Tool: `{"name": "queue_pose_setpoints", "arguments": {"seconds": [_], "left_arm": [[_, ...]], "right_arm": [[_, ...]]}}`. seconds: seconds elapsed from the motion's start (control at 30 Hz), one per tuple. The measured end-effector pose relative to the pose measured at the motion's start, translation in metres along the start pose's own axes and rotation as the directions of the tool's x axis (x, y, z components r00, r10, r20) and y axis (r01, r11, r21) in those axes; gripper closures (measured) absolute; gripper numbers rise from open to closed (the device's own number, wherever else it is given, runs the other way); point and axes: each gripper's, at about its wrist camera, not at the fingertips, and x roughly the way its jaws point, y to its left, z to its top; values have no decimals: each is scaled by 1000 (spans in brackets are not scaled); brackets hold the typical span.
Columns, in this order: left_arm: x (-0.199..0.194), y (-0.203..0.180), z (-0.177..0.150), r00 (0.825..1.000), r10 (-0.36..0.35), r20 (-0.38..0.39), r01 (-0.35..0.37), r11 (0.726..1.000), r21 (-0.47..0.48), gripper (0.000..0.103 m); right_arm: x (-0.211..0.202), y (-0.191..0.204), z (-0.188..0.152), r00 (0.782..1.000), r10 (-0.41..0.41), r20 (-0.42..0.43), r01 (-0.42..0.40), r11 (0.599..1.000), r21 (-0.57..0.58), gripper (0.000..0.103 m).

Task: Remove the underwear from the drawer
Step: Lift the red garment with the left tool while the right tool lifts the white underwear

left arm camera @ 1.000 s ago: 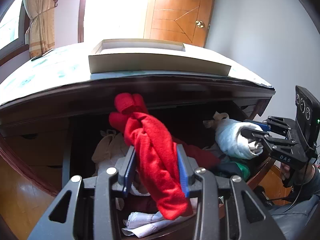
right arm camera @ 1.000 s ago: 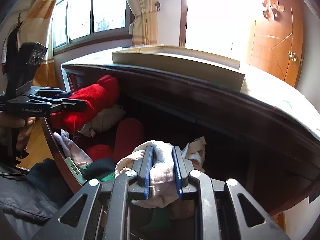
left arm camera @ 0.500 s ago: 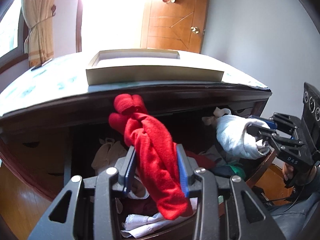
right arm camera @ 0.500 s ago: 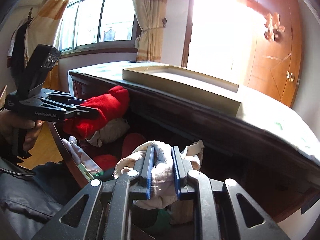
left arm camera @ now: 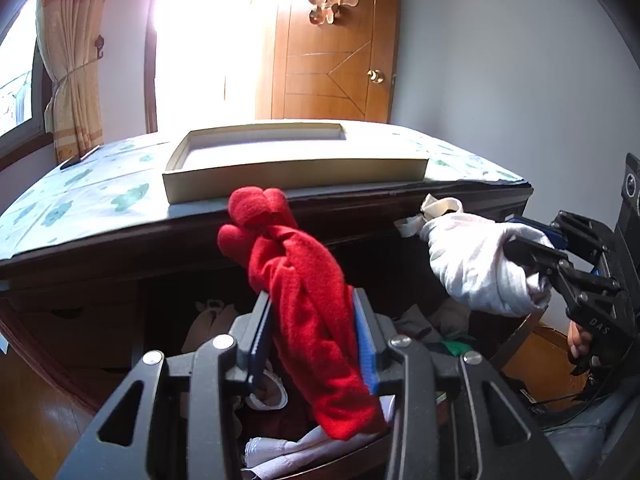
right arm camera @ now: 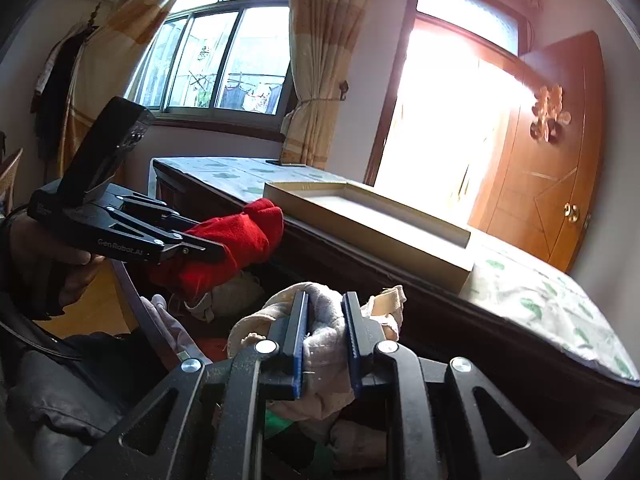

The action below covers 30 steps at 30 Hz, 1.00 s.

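Observation:
My left gripper (left arm camera: 314, 332) is shut on a rolled red underwear piece (left arm camera: 304, 292), which sticks up past the blue pads and hangs below them. The same red underwear (right arm camera: 236, 244) shows at the left of the right wrist view, clamped in the left gripper (right arm camera: 208, 246). My right gripper (right arm camera: 325, 334) is shut on a whitish-beige underwear bundle (right arm camera: 324, 344); in the left wrist view that bundle (left arm camera: 476, 268) sits at the right in the right gripper (left arm camera: 532, 252). Both pieces hang above the open drawer (left arm camera: 280, 468), which holds more clothes.
A dark wooden dresser top with a leaf-patterned cover (left arm camera: 92, 196) carries a shallow cream tray (left arm camera: 296, 168) right above the drawer. Loose white, beige and green garments (left arm camera: 432, 324) fill the drawer. A wooden door (left arm camera: 336, 64) and curtained window stand behind; a person's dark-clothed lap is below.
Both grippers have risen and tilted upward with their garments, so more of the dresser top and tray shows. The white bundle has lifted clear of the drawer. Grips are unchanged.

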Motion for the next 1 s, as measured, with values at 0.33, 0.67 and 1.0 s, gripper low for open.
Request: {"name": "queue_pose_setpoints", "arguments": {"seconds": [0.33,0.67,1.0], "left_arm": [[-11,-5,3,998,7,58,-8,1000,26,67],[-21,-13,6,994,-3,108,-3,998,58,67],[-15,-16,6,997,-6,77,1,998,67,67]], "right_arm": [[-12,6,7,998,-20,64,22,999,-33,84],[-23,10,13,993,-35,117,41,998,-56,85],[6,-5,3,993,96,-71,-91,994,67,100]]}}
